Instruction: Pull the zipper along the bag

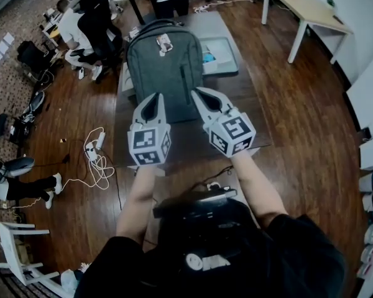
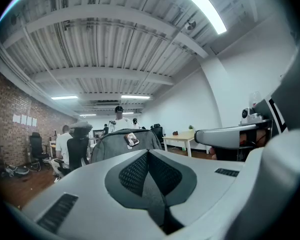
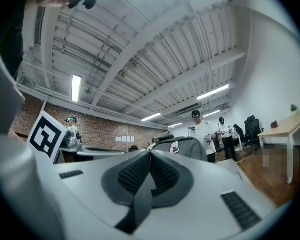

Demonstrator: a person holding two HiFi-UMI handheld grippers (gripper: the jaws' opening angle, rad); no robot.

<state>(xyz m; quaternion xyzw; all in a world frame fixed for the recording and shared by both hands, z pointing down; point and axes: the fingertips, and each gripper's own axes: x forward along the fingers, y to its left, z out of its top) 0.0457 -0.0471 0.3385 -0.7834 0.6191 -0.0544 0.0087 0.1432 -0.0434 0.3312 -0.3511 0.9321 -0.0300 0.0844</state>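
Note:
A grey backpack [image 1: 165,67] lies flat on a dark table [image 1: 236,126], its handle at the far end and a small tag [image 1: 165,43] near the top. My left gripper [image 1: 154,98] hovers over the bag's near edge, shut and empty. My right gripper [image 1: 199,95] is beside it at the bag's near right corner, also shut with nothing held. In the left gripper view the backpack [image 2: 120,143] rises beyond the closed jaws [image 2: 149,154]. The right gripper view shows the bag [image 3: 187,146] past its closed jaws [image 3: 150,156]. No zipper pull is clear from here.
A flat white-rimmed tray [image 1: 221,54] sits on the table to the right of the bag. People sit and stand at desks [image 1: 87,23] at the far left. Cables [image 1: 96,160] lie on the wooden floor left of the table. A light wooden table [image 1: 308,11] stands far right.

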